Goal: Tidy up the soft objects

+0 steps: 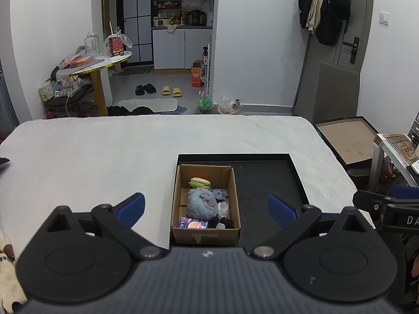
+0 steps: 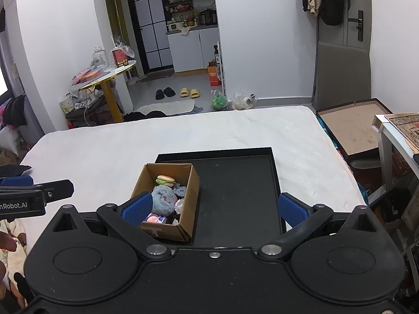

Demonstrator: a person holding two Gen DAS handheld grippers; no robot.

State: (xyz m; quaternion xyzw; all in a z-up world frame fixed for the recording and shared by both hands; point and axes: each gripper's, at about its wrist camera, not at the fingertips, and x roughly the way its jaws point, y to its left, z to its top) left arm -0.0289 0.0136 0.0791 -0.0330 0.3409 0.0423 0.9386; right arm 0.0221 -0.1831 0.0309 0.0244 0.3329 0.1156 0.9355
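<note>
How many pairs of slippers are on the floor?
2: a black pair and a yellow pair beside it, near the kitchen doorway. The bed may hide others.

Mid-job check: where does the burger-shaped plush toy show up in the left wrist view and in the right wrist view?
Left wrist: burger plush just right of center, at the far end of the cardboard box.
Right wrist: burger plush left of center, again at the box's far end.
Shared landmark: the black tray holding the box in its left part.
</note>
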